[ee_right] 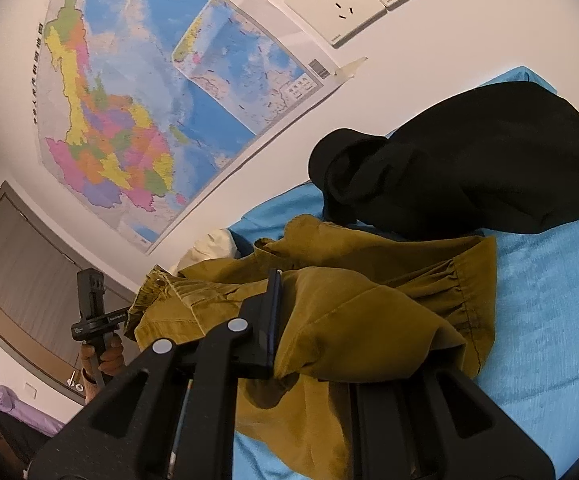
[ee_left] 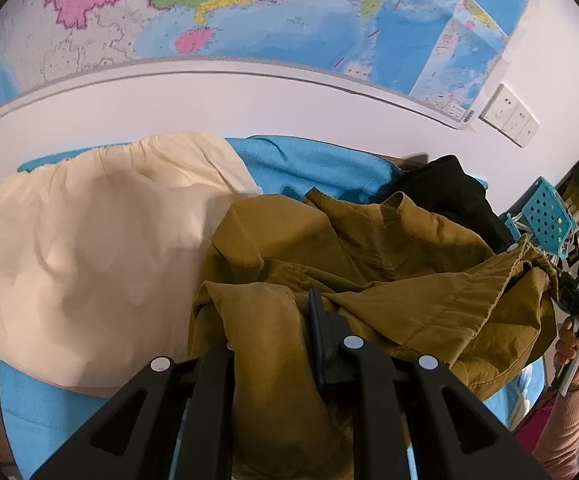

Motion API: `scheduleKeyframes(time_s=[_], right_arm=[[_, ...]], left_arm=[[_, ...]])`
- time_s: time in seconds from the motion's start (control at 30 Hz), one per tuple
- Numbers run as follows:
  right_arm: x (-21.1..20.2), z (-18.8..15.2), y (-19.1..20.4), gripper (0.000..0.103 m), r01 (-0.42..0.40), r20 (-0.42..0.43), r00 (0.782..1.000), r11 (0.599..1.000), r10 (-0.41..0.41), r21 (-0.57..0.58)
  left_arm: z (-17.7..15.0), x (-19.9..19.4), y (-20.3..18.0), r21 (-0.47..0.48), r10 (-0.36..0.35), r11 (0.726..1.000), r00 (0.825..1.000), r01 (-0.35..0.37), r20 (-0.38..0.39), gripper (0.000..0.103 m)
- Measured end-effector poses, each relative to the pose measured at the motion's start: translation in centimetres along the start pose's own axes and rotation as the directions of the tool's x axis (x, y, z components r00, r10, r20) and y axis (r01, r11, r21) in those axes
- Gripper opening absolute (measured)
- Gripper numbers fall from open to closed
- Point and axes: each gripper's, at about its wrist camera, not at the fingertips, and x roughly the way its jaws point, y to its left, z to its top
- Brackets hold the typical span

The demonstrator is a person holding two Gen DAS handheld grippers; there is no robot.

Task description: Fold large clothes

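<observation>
1. Cream fabric, a bunched garment (ee_left: pixel 89 248), fills the left of the left wrist view; in the right wrist view only a sliver (ee_right: pixel 213 246) peeks past the olive cloth.
2. The olive-mustard garment (ee_left: pixel 389 280) lies crumpled mid-way along the blue-covered surface (ee_left: pixel 309 160), lifted at both ends.
3. The left gripper (ee_left: pixel 273 344) is clamped on a fold of it; one finger is buried under cloth, and only the right finger (ee_left: pixel 321 332) shows.
4. The right gripper (ee_right: pixel 329 320) grips the other end (ee_right: pixel 349 320); its right-hand finger is hidden by the draped fabric.
5. A black garment (ee_right: pixel 469 168) sits beyond, toward the far edge by the wall, plain in the right view, partly cut off in the left (ee_left: pixel 449 184).
6. Only the left view shows a perforated teal basket (ee_left: pixel 545 220); only the right shows a window blind (ee_right: pixel 21 252).
</observation>
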Motion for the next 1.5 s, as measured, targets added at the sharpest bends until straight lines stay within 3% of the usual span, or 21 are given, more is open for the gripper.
scheduleKeyframes(time_s=[0.8, 0.83, 0.93, 1.0, 1.1, 1.23, 1.33, 1.37, 1.4, 1.43, 1.47, 1.5], right_arm=[[4.3, 1.5, -2.3, 0.014, 0.093, -0.086, 0.992, 0.995, -0.090, 0.030], [4.2, 1.5, -2.0, 0.016, 0.097, -0.092, 0.991, 0.995, -0.095, 0.013], [2.7, 1.3, -0.3, 0.039, 0.085, -0.074, 0.993, 0.995, -0.089, -0.061], [0.8, 1.2, 0.6, 0.069, 0.100, -0.024, 0.994, 0.989, -0.103, -0.107], [-2.8, 0.6, 1.2, 0.072, 0.167, 0.054, 0.986, 0.969, -0.160, -0.183], [-3.6, -2.0, -0.4, 0.072, 0.223, 0.002, 0.974, 0.952, -0.228, -0.209], [-2.8, -5.1, -1.8, 0.070, 0.238, -0.067, 0.963, 0.943, -0.259, -0.233], [-2.8, -6.1, -2.3, 0.060, 0.242, -0.077, 0.961, 0.941, -0.266, -0.235], [-2.6, -6.9, -2.7, 0.040, 0.231, -0.094, 0.961, 0.943, -0.259, -0.237], [-2.3, -7.5, -3.3, 0.030, 0.212, -0.112, 0.964, 0.951, -0.242, -0.223], [-2.5, -7.7, -3.8, 0.016, 0.198, -0.119, 0.967, 0.958, -0.226, -0.206], [-3.0, -7.5, -3.8, 0.010, 0.189, -0.106, 0.971, 0.961, -0.213, -0.202]], left_arm=[[1.7, 3.0, 1.1, -0.071, 0.028, 0.997, 0.997, -0.033, -0.070, 0.017], [1.8, 3.2, 1.1, -0.076, 0.028, 0.997, 0.997, -0.033, -0.074, 0.017], [2.2, 4.0, 1.9, -0.120, 0.013, 0.992, 0.996, -0.025, -0.093, 0.017], [2.4, 4.5, 2.3, -0.144, 0.006, 0.989, 0.995, -0.021, -0.102, 0.017], [2.4, 5.1, 2.8, -0.171, -0.002, 0.985, 0.994, -0.017, -0.112, 0.017], [2.4, 5.7, 3.4, -0.210, -0.021, 0.978, 0.992, -0.005, -0.121, 0.018], [2.2, 5.5, 4.1, -0.255, -0.078, 0.966, 0.990, 0.046, -0.117, 0.023], [2.1, 5.3, 4.1, -0.256, -0.098, 0.965, 0.989, 0.066, -0.115, 0.030], [2.1, 5.1, 4.1, -0.254, -0.119, 0.963, 0.987, 0.088, -0.109, 0.036], [1.9, 4.7, 4.2, -0.258, -0.146, 0.959, 0.984, 0.116, -0.100, 0.040], [1.8, 4.3, 4.2, -0.260, -0.169, 0.955, 0.981, 0.140, -0.092, 0.053], [1.7, 3.8, 4.1, -0.261, -0.199, 0.950, 0.977, 0.172, -0.079, 0.063]])
